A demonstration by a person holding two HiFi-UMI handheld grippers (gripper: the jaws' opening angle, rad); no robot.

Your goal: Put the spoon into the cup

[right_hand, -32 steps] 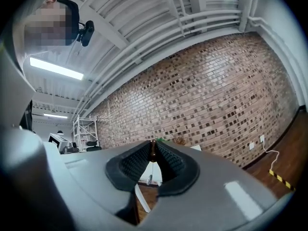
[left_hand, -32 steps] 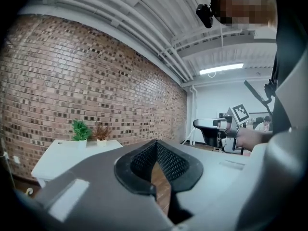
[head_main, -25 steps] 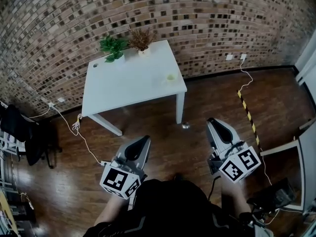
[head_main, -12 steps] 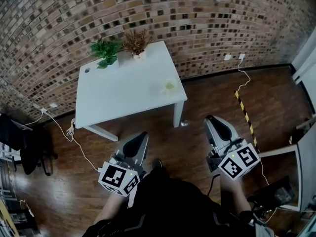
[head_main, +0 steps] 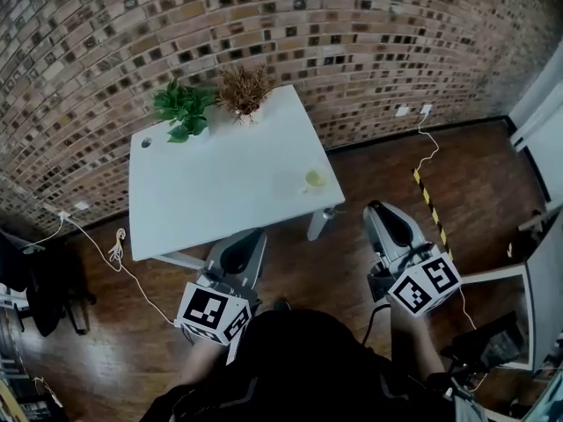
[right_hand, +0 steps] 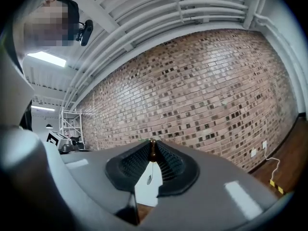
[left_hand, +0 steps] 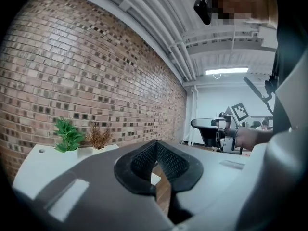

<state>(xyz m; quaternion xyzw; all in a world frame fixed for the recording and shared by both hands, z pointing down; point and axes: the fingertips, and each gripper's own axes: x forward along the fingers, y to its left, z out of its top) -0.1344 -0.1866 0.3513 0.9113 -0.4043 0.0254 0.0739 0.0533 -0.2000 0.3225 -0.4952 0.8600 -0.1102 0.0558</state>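
A small pale yellow-green cup [head_main: 314, 180] stands near the right front corner of the white table [head_main: 220, 192]. I cannot make out the spoon in any view. My left gripper [head_main: 255, 235] [left_hand: 155, 150] hangs just short of the table's front edge, jaws shut and empty. To the right of the table's corner leg, over the wooden floor, my right gripper [head_main: 379, 210] [right_hand: 152, 150] is also shut with nothing in it. In the right gripper view a strip of the table [right_hand: 147, 189] shows through the slit below the tips.
A green plant [head_main: 180, 108] and a dried brown plant [head_main: 244, 89] stand at the table's back edge by the brick wall. A white cable [head_main: 119, 253] trails over the floor at left. Yellow-black tape [head_main: 429, 202] and another cable lie at right.
In the head view the table has come closer and lower in the picture. Both grippers have advanced toward it, still shut, the left one reaching its front edge.
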